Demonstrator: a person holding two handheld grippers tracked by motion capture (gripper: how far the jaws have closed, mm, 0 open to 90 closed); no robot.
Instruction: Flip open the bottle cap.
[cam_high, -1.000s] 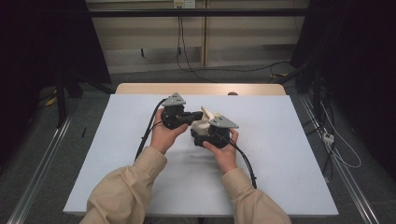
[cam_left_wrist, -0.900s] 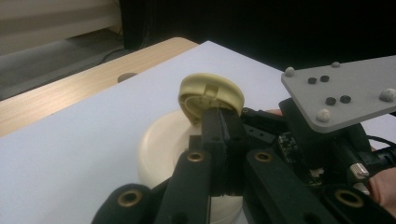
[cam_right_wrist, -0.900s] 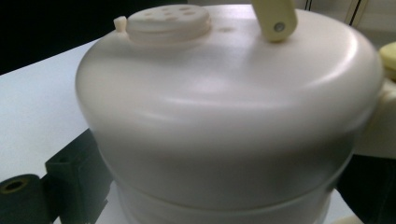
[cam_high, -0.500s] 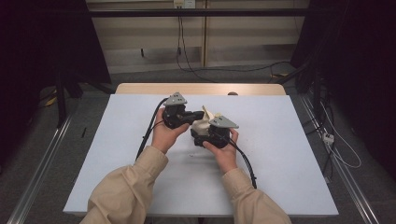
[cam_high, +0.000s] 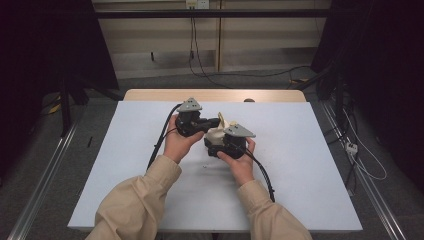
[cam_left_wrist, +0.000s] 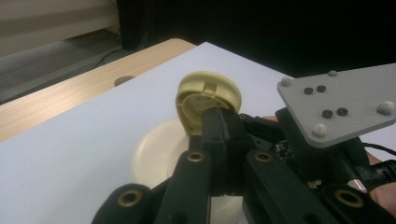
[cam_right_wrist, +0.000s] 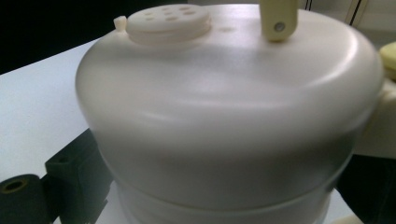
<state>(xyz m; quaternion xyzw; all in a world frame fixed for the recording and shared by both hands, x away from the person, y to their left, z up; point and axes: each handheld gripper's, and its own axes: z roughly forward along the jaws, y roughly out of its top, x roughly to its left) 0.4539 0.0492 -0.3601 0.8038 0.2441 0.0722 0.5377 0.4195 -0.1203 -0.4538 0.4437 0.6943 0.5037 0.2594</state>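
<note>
A cream round container (cam_high: 215, 134) stands on the white table (cam_high: 300, 150). In the right gripper view its domed top (cam_right_wrist: 224, 93) carries a perforated disc (cam_right_wrist: 168, 21) and a hinge piece (cam_right_wrist: 279, 18). My right gripper (cam_right_wrist: 219, 186) has a black jaw on each side of the container's lower body and is shut on it. The container's yellowish flip cap (cam_left_wrist: 208, 95) stands upright. My left gripper (cam_left_wrist: 219, 123) comes in from the left and is shut on the cap's edge. In the high view the left gripper (cam_high: 217, 121) and the right gripper (cam_high: 220, 142) sit close together at the table's middle.
The right gripper's grey plate (cam_left_wrist: 341, 105) lies close beside the left jaws. Cables (cam_high: 160, 142) trail from both grippers toward the table's near edge. A wooden strip (cam_high: 215, 95) borders the far side of the table. Metal rails (cam_high: 45, 170) run along the floor on both sides.
</note>
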